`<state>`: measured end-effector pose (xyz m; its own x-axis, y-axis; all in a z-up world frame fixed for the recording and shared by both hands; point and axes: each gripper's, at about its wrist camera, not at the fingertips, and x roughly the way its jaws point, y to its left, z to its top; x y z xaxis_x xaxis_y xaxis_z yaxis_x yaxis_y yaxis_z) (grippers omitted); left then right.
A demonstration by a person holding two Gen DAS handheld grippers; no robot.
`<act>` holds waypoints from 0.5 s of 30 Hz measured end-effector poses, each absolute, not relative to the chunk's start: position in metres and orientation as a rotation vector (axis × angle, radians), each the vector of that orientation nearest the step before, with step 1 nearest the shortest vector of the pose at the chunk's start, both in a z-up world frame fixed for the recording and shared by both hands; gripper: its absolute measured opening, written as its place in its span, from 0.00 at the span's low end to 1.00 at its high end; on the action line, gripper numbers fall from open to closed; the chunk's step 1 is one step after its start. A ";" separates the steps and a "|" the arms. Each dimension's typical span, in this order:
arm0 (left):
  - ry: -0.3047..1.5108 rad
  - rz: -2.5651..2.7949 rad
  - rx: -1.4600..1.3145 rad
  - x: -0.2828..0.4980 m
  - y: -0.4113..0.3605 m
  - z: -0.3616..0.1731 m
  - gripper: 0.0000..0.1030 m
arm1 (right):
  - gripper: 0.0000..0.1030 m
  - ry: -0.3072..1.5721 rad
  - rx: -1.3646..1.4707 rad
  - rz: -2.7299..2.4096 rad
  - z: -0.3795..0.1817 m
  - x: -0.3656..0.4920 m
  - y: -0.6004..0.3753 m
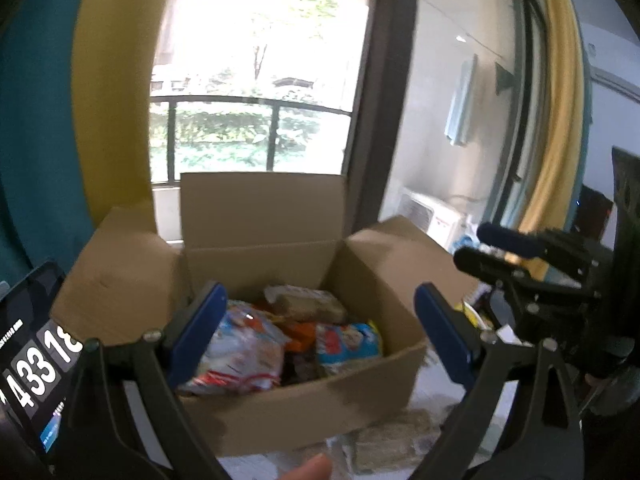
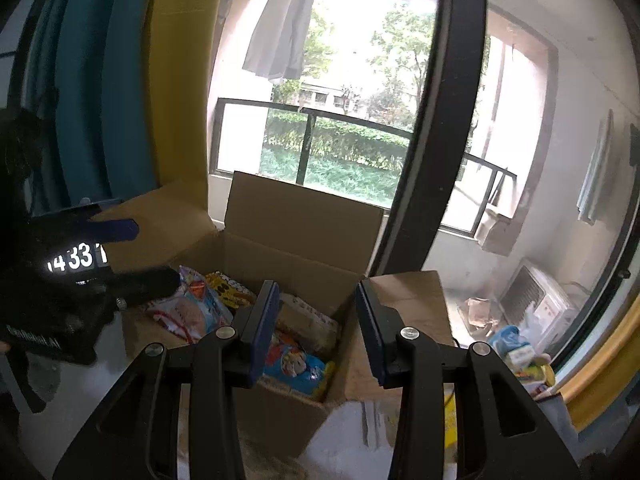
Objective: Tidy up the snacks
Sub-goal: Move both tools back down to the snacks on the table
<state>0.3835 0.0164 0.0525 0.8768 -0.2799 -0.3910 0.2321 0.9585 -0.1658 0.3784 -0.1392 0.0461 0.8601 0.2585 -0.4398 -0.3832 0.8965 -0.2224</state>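
An open cardboard box (image 1: 304, 404) stands on a white table with its flaps up. Inside lie several snack packs: a white and red bag (image 1: 244, 352), a blue pack (image 1: 348, 342) and a beige pack (image 1: 310, 302). My left gripper (image 1: 320, 336) is open and empty, held above the box's near side. My right gripper (image 2: 316, 332) is open and empty over the box's right part (image 2: 304, 276); it also shows at the right of the left wrist view (image 1: 492, 248). The blue pack (image 2: 298, 368) and the white and red bag (image 2: 192, 312) show below it.
A beige snack pack (image 1: 392, 440) lies on the table in front of the box. A tablet with a clock (image 1: 28, 364) stands at the left. More snacks (image 2: 520, 356) lie at the right. A window with a balcony railing (image 2: 320, 136) is behind.
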 end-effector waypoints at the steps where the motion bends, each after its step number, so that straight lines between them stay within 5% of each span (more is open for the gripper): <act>1: 0.431 -0.276 -0.109 0.380 0.011 0.051 0.93 | 0.41 0.414 -0.310 0.342 0.046 0.375 -0.142; 15: 0.497 -0.255 -0.074 0.341 -0.006 0.035 0.93 | 0.41 0.443 -0.259 0.337 0.025 0.331 -0.188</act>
<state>0.3414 -0.0061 0.0353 0.8480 -0.2595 -0.4621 0.2239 0.9657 -0.1314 0.3312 -0.1879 0.0251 0.8498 0.2606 -0.4582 -0.3719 0.9124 -0.1708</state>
